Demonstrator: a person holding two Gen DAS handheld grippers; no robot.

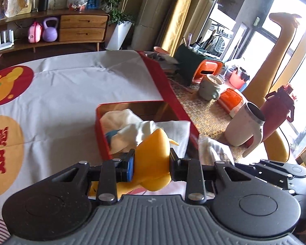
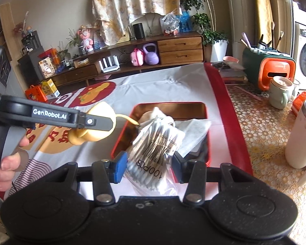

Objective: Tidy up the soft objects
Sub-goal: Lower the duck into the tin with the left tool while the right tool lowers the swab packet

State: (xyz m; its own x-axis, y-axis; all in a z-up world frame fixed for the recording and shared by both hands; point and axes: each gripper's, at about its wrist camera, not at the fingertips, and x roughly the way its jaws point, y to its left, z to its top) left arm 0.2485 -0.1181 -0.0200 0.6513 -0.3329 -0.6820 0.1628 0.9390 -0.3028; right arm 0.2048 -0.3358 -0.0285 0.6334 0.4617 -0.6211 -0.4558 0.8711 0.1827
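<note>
My left gripper is shut on a soft yellow toy, held just in front of the red tin tray. From the right wrist view the same toy hangs left of the tray, clamped in the left gripper. My right gripper is shut on a clear bag of cotton swabs above the tray's near edge. White cloths and a flat white packet lie inside the tray.
The tray sits on a white tablecloth with red and yellow prints. To the right stand a white mug, a maroon bottle, a green cup and an orange-and-green box. A hand holds the left gripper's handle.
</note>
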